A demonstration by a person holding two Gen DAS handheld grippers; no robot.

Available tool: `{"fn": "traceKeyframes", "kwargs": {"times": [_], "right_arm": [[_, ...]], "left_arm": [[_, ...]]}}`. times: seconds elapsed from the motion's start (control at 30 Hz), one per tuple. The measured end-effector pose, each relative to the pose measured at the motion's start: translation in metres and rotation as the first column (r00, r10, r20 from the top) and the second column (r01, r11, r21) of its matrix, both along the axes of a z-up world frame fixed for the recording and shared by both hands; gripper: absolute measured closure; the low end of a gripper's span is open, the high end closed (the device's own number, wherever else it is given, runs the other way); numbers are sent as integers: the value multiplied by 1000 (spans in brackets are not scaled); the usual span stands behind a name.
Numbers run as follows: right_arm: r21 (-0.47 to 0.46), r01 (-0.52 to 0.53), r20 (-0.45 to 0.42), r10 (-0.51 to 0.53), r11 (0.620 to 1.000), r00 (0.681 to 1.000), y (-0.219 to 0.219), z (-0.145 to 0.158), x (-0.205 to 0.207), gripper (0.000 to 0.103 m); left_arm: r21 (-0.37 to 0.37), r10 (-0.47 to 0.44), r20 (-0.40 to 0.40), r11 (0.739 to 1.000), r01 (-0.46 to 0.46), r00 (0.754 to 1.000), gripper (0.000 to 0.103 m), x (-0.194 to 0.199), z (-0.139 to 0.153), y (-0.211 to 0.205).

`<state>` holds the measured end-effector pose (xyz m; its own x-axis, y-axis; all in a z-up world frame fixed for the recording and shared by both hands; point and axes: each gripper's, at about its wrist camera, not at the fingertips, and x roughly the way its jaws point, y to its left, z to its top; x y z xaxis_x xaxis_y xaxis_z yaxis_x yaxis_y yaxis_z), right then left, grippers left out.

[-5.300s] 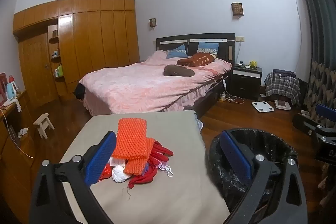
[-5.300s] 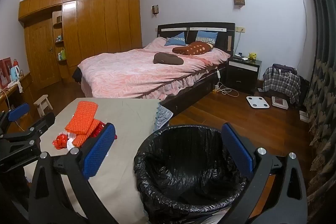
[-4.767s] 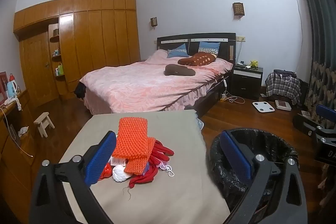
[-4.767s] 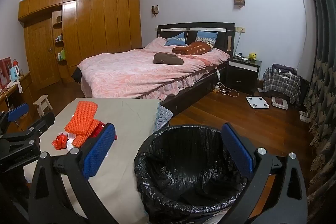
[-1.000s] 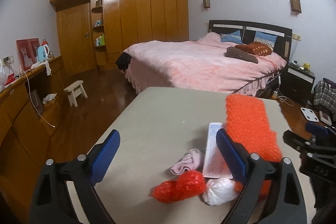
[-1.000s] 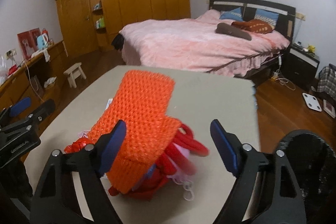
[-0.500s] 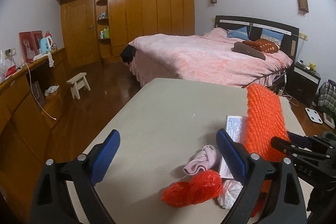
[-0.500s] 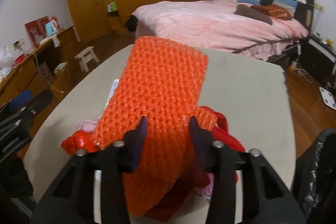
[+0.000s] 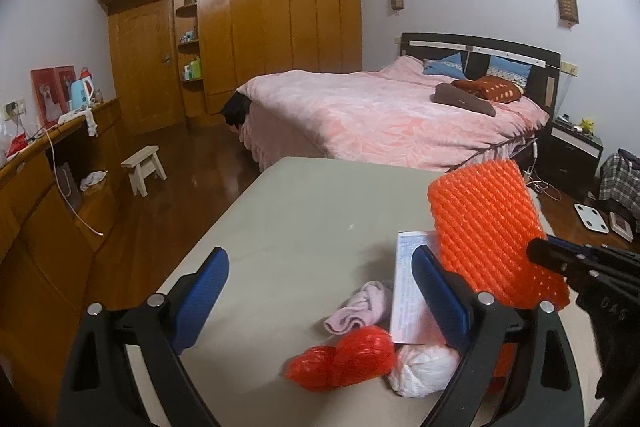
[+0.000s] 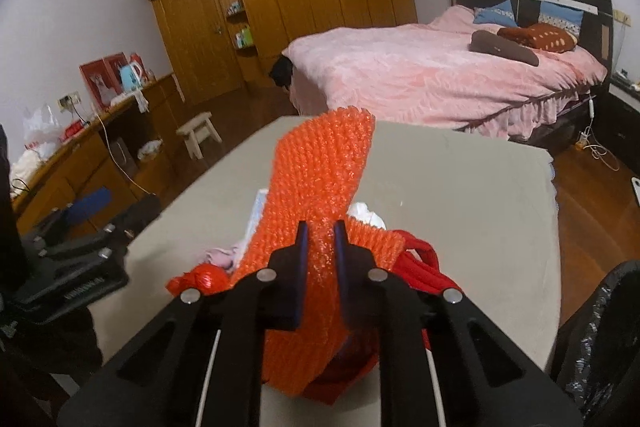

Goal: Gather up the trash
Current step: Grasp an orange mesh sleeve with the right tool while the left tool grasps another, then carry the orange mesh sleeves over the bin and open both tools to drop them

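Orange foam net [image 10: 320, 187] now lifted, pinched between right gripper [image 10: 320, 239] pads

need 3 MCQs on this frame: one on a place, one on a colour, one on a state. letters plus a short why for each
1. Where does the printed paper slip lie?
A. on the bed
B. on the table, beside the pink cloth
C. in the bin

2. What colour is the foam net held in the right tongs?
A. orange
B. green
C. white

3. How do the left tongs stand?
A. shut on the red net bag
B. shut on the paper slip
C. open, holding nothing

Answers:
1 B: the slip lies flat on the beige table, next to the pink cloth.
2 A: the ribbed net between the pads is bright orange.
3 C: the blue pads stand wide apart, with only the table between them; the red net bag lies untouched below.
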<state>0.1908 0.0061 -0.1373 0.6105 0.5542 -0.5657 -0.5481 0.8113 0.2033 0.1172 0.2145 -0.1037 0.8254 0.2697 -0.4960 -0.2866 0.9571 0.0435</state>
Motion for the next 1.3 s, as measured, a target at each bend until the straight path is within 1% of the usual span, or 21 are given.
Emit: {"fn": "traceKeyframes", "kwargs": {"times": [0.13, 0.27, 0.37, 0.4, 0.5, 0.6, 0.73, 0.8, 0.87, 0.9, 0.97, 1.0, 1.03, 1.13, 1.23, 1.3], "right_arm": [[55, 14, 12, -14, 998, 1000, -22, 15, -8, 91], [102, 43, 1, -43, 994, 999, -51, 25, -14, 91], [75, 81, 8, -82, 994, 997, -67, 26, -17, 91], [49, 99, 13, -99, 994, 995, -74, 24, -19, 91], [21, 130, 7, -130, 991, 991, -88, 17, -19, 91], [7, 160, -4, -160, 987, 987, -101, 9, -18, 91], [1, 184, -17, -184, 983, 983, -112, -2, -16, 91], [-4, 192, -23, -192, 981, 981, -117, -8, -14, 91], [-2, 196, -32, -196, 981, 980, -120, -11, -13, 91], [-2, 197, -36, -197, 980, 980, -121, -14, -12, 91], [-2, 197, -43, -197, 980, 980, -122, -15, -13, 91], [-2, 196, -46, -196, 981, 980, -123, -18, -13, 91], [-2, 195, -47, -195, 981, 980, -122, -17, -15, 91], [-1, 193, -48, -193, 981, 980, -123, -18, -16, 91], [5, 193, -47, -192, 981, 980, -125, -16, -15, 91], [11, 194, -41, -193, 981, 980, -127, -14, -17, 91]], "left_arm": [[0, -29, 5, 1000, 29, 1000, 12, -2, 4, -14], [-23, -73, -11, 997, 73, 997, 12, 3, 1, -34], [-24, -111, -24, 994, 111, 993, 12, 6, -5, -52], [-25, -124, -30, 992, 124, 992, 12, 8, -9, -59], [-31, -153, -52, 988, 151, 987, 13, 13, -18, -73], [-33, -185, -72, 982, 183, 980, 14, 20, -28, -90], [-33, -204, -98, 979, 202, 974, 15, 29, -40, -102], [-41, -214, -121, 977, 211, 969, 20, 36, -48, -106], [-49, -225, -148, 974, 220, 963, 30, 41, -56, -110], [-54, -229, -159, 973, 223, 960, 33, 42, -60, -112], [-81, -255, -182, 966, 244, 950, 49, 46, -68, -113], [-95, -272, -187, 961, 258, 944, 53, 47, -70, -114], [-104, -283, -188, 958, 268, 940, 61, 46, -71, -113], [-97, -302, -177, 952, 289, 937, 76, 43, -69, -116], [-87, -308, -162, 951, 298, 937, 80, 41, -64, -118], [-95, -307, -149, 951, 296, 940, 80, 39, -59, -116]]}}
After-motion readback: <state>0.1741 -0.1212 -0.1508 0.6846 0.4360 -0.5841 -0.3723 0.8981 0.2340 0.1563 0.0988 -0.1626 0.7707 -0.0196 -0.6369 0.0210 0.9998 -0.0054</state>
